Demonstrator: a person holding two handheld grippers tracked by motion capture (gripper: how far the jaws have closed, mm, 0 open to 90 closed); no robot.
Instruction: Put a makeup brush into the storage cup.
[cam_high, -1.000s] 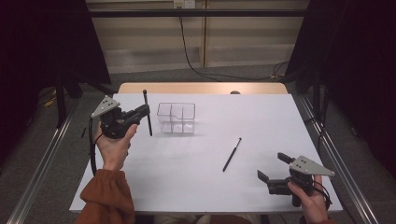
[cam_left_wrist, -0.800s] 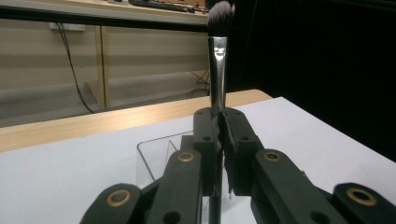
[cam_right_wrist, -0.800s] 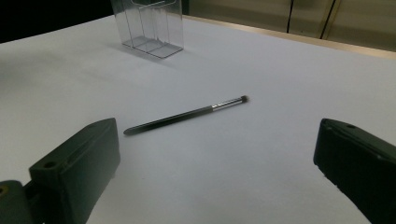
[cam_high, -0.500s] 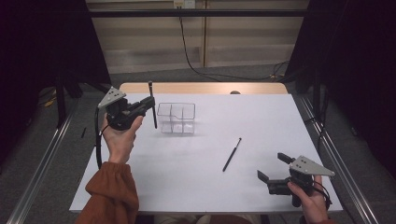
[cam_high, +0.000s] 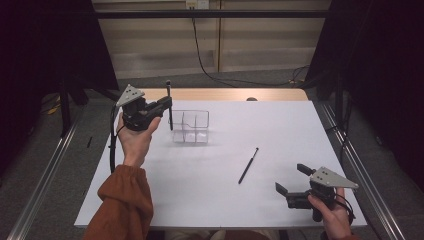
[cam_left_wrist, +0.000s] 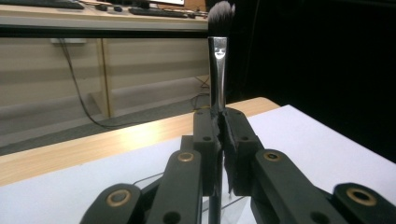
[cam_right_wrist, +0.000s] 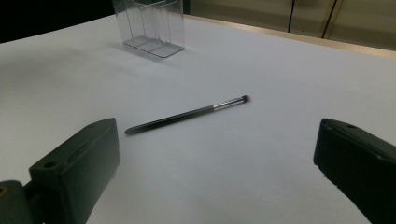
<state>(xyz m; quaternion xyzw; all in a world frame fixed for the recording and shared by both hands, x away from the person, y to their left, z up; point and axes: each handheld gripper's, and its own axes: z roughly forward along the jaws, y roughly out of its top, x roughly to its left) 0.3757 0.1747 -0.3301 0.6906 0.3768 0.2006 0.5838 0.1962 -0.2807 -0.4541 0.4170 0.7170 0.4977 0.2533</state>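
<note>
left gripper (cam_high: 167, 106) fingers pinching makeup brush (cam_high: 170, 105) upright, just left of clear organizer (cam_high: 190, 127), not yet in | second brush (cam_high: 248, 165) lying right of organizer, untouched | right gripper (cam_high: 292, 179) fingers spread, idle

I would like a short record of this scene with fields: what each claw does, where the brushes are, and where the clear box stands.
left claw: shut on the makeup brush, held upright with bristles up, at the left side of the clear organizer
right claw: open, holds nothing, low over the near right of the table
second brush: lies flat on the white table, between the organizer and the right claw
clear organizer: stands on the table, divided into compartments, no brush inside
</note>
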